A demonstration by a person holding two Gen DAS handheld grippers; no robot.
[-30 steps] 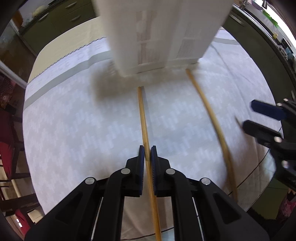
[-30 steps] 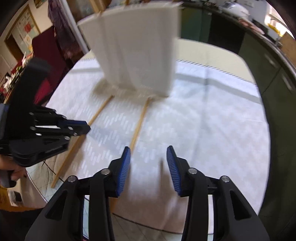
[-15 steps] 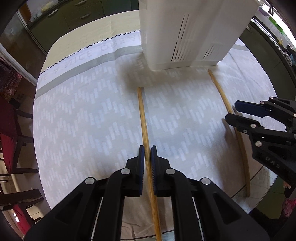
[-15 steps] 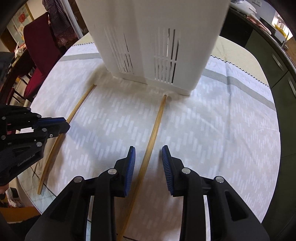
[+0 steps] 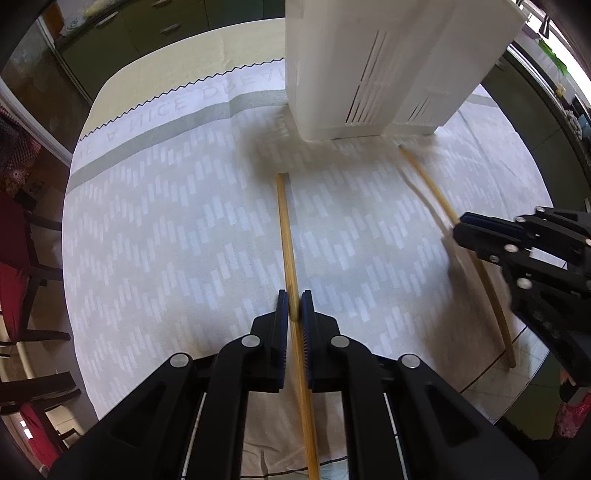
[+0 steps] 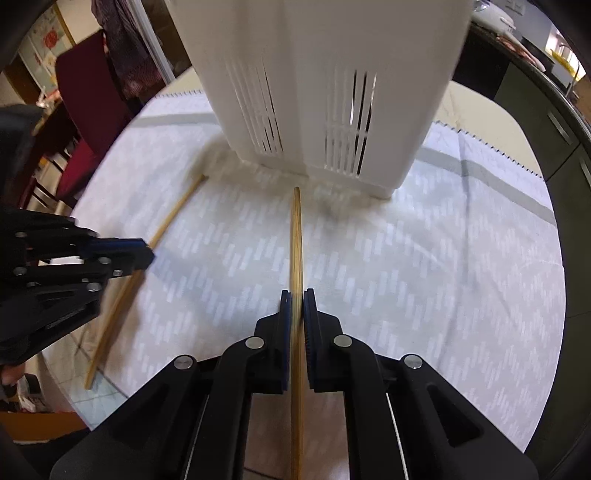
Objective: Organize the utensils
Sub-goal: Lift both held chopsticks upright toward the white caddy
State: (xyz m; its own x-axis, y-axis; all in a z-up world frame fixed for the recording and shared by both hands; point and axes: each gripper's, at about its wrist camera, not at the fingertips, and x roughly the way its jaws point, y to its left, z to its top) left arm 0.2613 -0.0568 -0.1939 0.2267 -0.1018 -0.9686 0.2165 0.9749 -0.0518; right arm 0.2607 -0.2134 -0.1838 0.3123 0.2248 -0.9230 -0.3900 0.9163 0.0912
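Note:
Two long wooden chopsticks lie on the white patterned tablecloth, both pointing at a tall white slotted utensil holder [image 5: 388,62] [image 6: 325,85]. My left gripper [image 5: 294,306] is shut on the left chopstick [image 5: 285,229], which in the right wrist view shows as the slanted stick [image 6: 173,214] under the left gripper [image 6: 147,254]. My right gripper [image 6: 297,306] is shut on the right chopstick [image 6: 296,236]. In the left wrist view that stick [image 5: 428,181] runs under the right gripper [image 5: 461,225] at the right edge.
The tablecloth [image 5: 166,229] covers a round table whose near edge lies just below both grippers. Red chairs [image 6: 88,88] [image 5: 14,288] stand to the left. Dark green cabinets [image 5: 159,26] [image 6: 546,122] line the far side.
The right gripper's jaws came together on the right chopstick after standing apart around it. It also came down closer to the table. The left gripper kept its grip on its stick.

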